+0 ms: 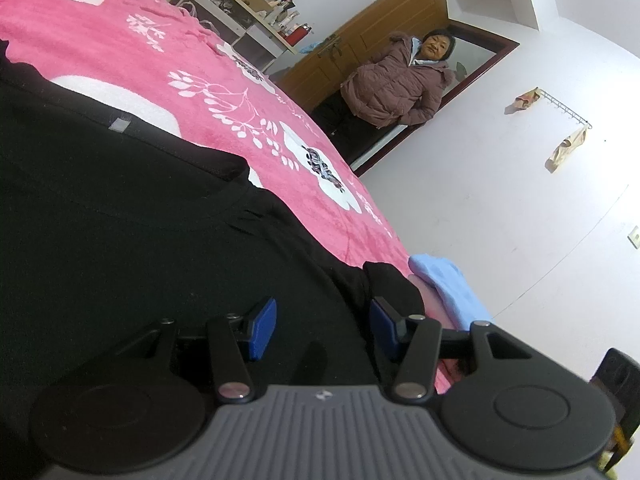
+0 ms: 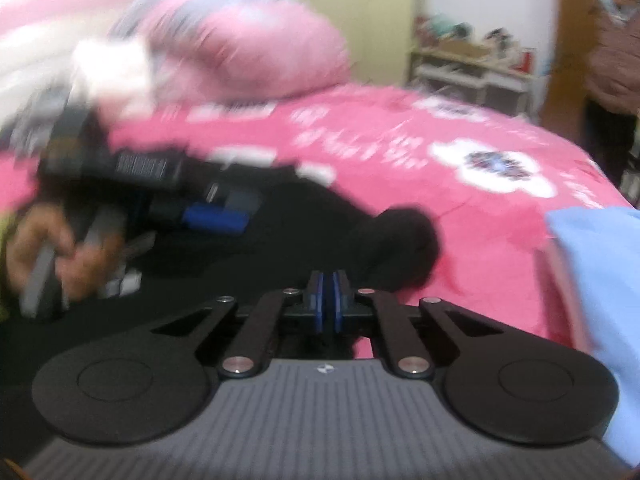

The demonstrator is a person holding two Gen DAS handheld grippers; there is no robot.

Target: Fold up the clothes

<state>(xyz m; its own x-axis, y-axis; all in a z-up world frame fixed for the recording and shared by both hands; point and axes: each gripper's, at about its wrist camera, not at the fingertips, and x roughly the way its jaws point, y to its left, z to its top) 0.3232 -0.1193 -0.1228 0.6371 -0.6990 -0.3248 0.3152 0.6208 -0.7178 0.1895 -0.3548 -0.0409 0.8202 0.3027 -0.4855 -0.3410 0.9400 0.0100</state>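
A black garment (image 1: 120, 220) lies spread on the pink flowered blanket (image 1: 224, 92). In the left wrist view my left gripper (image 1: 322, 326) stands open low over the cloth, its blue pads (image 1: 262, 328) well apart. One black sleeve end (image 1: 394, 282) lies just past the right pad. The right wrist view is blurred. There my right gripper (image 2: 329, 300) is shut, pads together, with no cloth visible between them, just above the black garment (image 2: 280, 232) near its rounded sleeve end (image 2: 404, 240). A hand (image 2: 60, 248) holds the left gripper (image 2: 212, 216) at the left.
A light blue cloth (image 1: 448, 288) (image 2: 592, 280) lies at the bed's edge on the right. A pink pillow (image 2: 248, 40) sits at the head of the bed. A person (image 1: 396, 84) stands in the doorway beside a cluttered shelf (image 1: 248, 12).
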